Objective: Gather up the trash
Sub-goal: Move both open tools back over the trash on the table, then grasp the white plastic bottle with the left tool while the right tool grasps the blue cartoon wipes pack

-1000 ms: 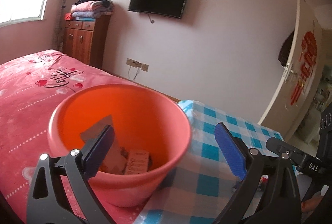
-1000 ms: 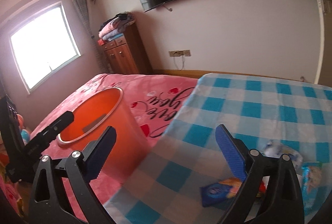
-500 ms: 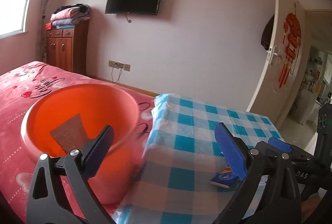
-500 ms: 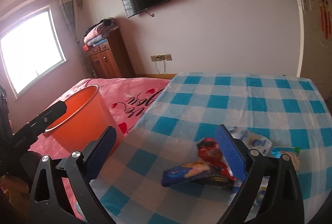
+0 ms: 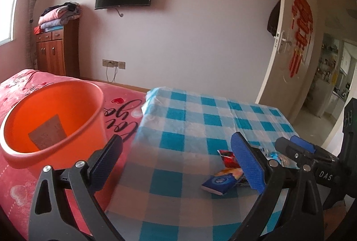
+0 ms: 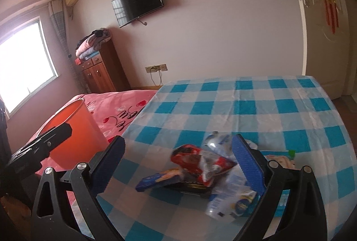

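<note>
1 bucket (image 5: 55, 120), 2 tools (wrappers (image 6: 200, 163) uncountable)

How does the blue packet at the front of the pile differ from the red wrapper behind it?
The flat blue rectangular packet lies low on the blue-checked tablecloth; the red crinkled wrapper stands up, puffed and creased. The blue packet sits nearest the orange plastic bucket; the red wrapper sits farther back. Both lie ungripped before the open right gripper.

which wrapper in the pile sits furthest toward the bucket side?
The blue wrapper: flat and dark blue with a round logo, it juts from the pile's left end toward the orange bucket. The red wrapper and white wrapper lie farther right.
</note>
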{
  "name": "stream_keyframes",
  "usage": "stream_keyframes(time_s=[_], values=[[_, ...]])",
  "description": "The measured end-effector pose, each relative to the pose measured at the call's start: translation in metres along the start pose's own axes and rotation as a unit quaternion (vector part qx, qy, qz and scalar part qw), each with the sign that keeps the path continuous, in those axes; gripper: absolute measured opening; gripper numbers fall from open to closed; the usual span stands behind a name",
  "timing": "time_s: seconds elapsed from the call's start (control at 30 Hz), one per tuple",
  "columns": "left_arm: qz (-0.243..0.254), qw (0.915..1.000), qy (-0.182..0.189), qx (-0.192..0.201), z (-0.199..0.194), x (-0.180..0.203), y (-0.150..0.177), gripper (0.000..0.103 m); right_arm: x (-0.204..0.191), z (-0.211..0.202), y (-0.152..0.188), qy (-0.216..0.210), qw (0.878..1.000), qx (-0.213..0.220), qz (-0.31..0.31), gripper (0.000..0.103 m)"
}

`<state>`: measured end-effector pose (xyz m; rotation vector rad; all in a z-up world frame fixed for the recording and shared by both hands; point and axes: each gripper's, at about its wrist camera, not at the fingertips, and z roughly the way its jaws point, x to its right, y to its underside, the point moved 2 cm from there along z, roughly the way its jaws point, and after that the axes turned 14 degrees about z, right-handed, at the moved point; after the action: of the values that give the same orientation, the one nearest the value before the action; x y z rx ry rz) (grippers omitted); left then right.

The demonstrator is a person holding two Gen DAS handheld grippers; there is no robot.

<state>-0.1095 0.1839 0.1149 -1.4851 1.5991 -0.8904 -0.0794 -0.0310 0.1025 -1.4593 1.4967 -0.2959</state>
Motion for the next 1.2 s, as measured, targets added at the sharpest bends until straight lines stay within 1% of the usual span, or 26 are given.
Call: stream_keyframes(time_s=[0.23,0.77,1.0,1.2], values=[[0.014,0.9998,0.008,-0.014,0.011,0.024,0.004,0.098,0.023,-0.003,0.0,0.008,1.0,0.003,0.016,0.095],[0.042,0.998,0.024,-0.042,0.032,0.065,0.01,0.098,0.073,-0.006,-0.005,0.024,0.998,0.007,0.052,0.095],[0.054,0.9961,0.038,-0.059,0.043,0.085,0.017,0.098,0.103,-0.006,-0.011,0.04,0.996,0.004,0.079,0.095],[0.068,0.9934,0.058,-0.072,0.049,0.109,0.022,0.098,0.129,-0.009,-0.016,0.053,0.993,0.003,0.101,0.095]])
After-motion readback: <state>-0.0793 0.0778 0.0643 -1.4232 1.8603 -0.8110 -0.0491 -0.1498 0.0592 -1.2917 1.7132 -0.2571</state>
